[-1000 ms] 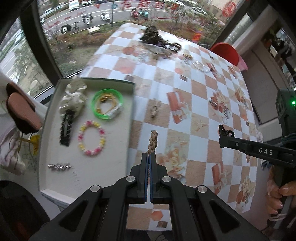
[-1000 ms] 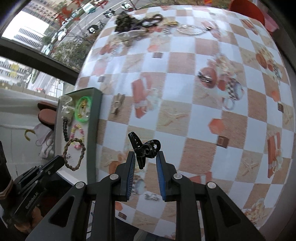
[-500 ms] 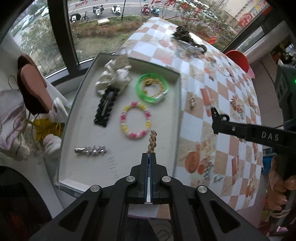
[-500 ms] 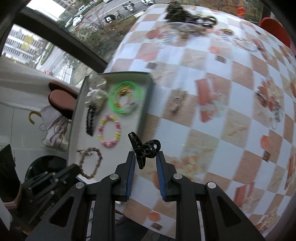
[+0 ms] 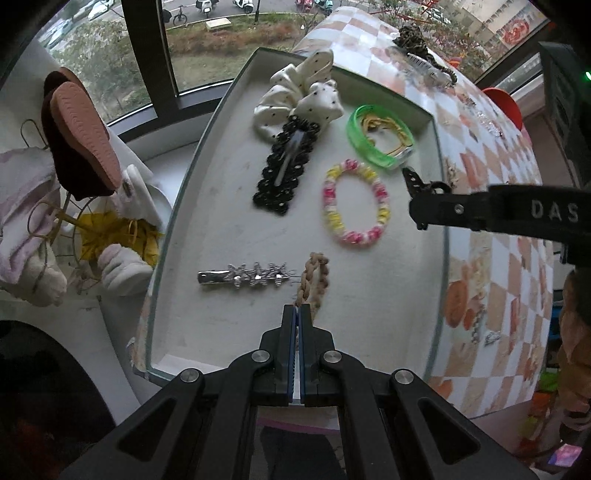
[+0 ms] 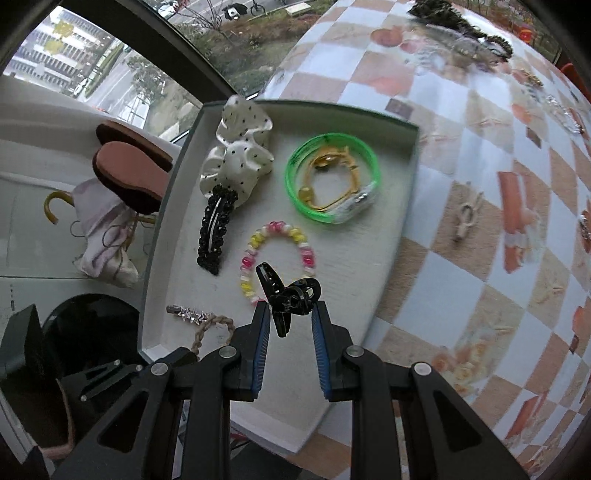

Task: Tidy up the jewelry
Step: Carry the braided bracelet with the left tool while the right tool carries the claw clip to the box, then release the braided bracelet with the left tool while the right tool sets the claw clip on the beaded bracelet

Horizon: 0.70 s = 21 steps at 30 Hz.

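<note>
Tray (image 5: 207, 155) on the desk (image 6: 480, 295) already holds five sorted pieces: polka-dot scrunchie (image 5: 299, 96), black lace clip (image 5: 288, 166), green bangle (image 5: 376, 136), pink-and-yellow bead bracelet (image 5: 354, 203), rhinestone clip (image 5: 251, 276). I have both grippers above the tray. Left gripper (image 5: 297, 314): fingers pressed together on the end of a braided tan bracelet (image 5: 314, 280), its loop hanging just beside the rhinestone clip. Right gripper (image 6: 288, 321): fingers pinching a small black claw clip (image 6: 284, 295), over the near side of the bead bracelet. Neither piece is set down yet. Left to do, as I judge it: release both, then fetch the cream clip (image 6: 466, 216) and the dark tangle (image 6: 461, 22) at the desk's far end. Roughly halfway.
</note>
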Available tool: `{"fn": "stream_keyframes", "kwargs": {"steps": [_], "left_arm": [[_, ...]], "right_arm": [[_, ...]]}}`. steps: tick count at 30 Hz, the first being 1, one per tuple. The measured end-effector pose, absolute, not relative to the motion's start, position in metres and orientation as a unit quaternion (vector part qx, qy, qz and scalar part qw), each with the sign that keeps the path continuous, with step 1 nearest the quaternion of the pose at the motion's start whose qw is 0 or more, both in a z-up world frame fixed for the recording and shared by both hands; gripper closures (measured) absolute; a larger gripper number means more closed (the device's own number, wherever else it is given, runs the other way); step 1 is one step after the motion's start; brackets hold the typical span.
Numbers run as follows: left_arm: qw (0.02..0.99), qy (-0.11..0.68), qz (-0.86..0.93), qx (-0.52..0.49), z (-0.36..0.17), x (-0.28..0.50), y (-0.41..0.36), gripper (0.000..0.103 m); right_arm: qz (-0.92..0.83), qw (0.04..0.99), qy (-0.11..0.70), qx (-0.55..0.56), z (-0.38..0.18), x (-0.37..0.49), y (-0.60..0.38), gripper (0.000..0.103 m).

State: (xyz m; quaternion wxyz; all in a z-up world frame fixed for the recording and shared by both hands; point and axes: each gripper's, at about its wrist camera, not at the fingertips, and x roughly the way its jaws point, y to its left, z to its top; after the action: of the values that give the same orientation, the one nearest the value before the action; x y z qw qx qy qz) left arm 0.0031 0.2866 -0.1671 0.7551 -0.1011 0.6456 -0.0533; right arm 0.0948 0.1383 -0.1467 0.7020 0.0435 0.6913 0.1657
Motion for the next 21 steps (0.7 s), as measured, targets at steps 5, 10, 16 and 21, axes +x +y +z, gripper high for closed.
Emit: {"fn": "stream_keyframes", "kwargs": {"steps": [5,10,16,21], "left_arm": [[0.754,0.65,-0.039,-0.088,-0.177,0.005,0.292,0.098],[0.753,0.653,-0.029,-0.073,-0.183,0.006,0.292,0.098],[0.751,0.658,-0.016,-0.046,-0.187,0.007,0.285,0.098],[0.751,0.66,-0.001,-0.028,-0.184,0.008,0.282,0.098]], "right_arm": [[0.163,0.697,0.697,0.036,-0.162,0.098,0.154,0.078],[0.154,0.694,0.703,0.029,-0.174,0.101,0.158,0.078],[0.158,0.698,0.698,0.016,-0.179,0.098,0.164,0.078],[0.156,0.697,0.699,0.017,-0.179,0.099,0.165,0.077]]}}
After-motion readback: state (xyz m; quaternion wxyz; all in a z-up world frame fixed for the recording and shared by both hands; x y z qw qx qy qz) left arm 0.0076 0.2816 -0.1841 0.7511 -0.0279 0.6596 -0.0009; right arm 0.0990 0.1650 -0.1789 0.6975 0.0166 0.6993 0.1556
